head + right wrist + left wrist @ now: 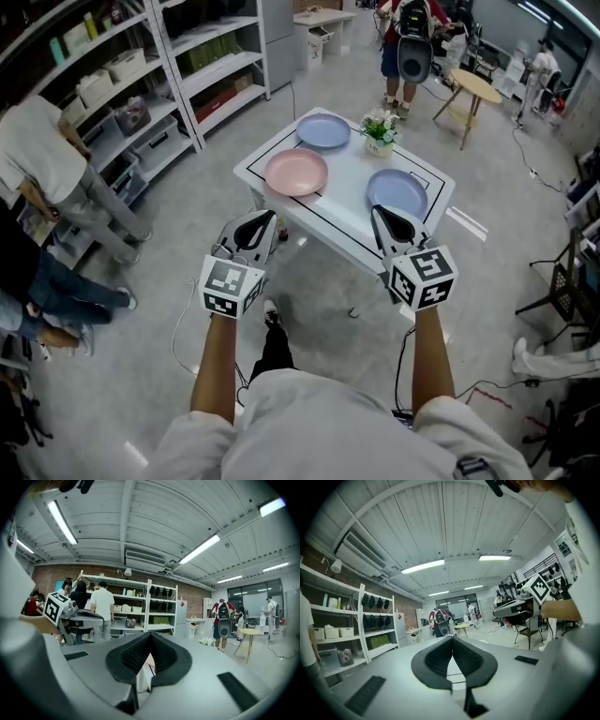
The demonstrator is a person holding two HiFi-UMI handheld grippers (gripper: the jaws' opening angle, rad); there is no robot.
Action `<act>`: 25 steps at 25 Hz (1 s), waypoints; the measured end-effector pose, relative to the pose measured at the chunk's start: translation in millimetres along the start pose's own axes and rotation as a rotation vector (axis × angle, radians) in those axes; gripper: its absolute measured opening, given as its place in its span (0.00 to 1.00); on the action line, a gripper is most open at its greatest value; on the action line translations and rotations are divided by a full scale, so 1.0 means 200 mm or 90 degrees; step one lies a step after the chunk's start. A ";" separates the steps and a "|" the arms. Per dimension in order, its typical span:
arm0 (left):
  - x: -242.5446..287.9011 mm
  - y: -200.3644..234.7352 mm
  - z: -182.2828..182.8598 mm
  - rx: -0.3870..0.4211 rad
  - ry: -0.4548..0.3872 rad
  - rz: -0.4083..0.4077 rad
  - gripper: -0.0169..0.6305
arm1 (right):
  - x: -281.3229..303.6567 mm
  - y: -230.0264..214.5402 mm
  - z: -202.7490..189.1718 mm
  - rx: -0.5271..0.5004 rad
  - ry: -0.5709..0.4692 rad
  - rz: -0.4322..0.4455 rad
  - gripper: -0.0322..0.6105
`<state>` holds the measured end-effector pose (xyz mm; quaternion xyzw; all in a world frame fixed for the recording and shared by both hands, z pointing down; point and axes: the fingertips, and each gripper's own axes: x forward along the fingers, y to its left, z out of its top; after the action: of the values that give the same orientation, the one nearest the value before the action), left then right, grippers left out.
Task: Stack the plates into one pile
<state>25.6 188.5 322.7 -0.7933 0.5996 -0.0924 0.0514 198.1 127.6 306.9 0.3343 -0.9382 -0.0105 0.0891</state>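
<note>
Pink plate (296,172) on table (348,184), ahead of left gripper (263,222)

Grey floor (169,246), white shelving (202,66), seemingly brick wall (47,576)

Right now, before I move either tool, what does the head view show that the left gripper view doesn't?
Only the head view shows the white table with the pink plate, the far blue plate, the near blue plate and a flower pot, all apart, nothing stacked. Only the left gripper view shows the ceiling lights, the wall air conditioner and the left tool with its jaws shut on nothing. Both show the shelving, the right tool and the round side table.
</note>
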 end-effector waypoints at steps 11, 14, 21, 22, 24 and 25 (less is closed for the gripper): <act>0.58 0.74 -0.17 -0.022 0.000 -0.016 0.05 | 0.84 -0.21 0.09 0.009 0.004 -0.031 0.07; 0.76 0.94 -0.19 -0.024 0.005 -0.035 0.05 | 1.09 -0.27 0.12 0.024 0.015 -0.036 0.07; 1.10 1.27 -0.23 -0.023 0.012 -0.073 0.05 | 1.50 -0.43 0.15 0.046 0.030 -0.073 0.07; 1.15 1.30 -0.24 -0.025 0.013 -0.078 0.05 | 1.54 -0.45 0.15 0.050 0.032 -0.077 0.07; 1.22 1.36 -0.27 -0.028 0.014 -0.090 0.05 | 1.63 -0.49 0.14 0.052 0.039 -0.083 0.07; 1.26 1.39 -0.28 -0.030 0.016 -0.095 0.05 | 1.67 -0.50 0.13 0.049 0.046 -0.086 0.07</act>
<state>-180.7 -128.4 346.5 -0.8358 0.5411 -0.0917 0.0185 2.2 -161.5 326.5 0.4000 -0.9095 0.0315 0.1090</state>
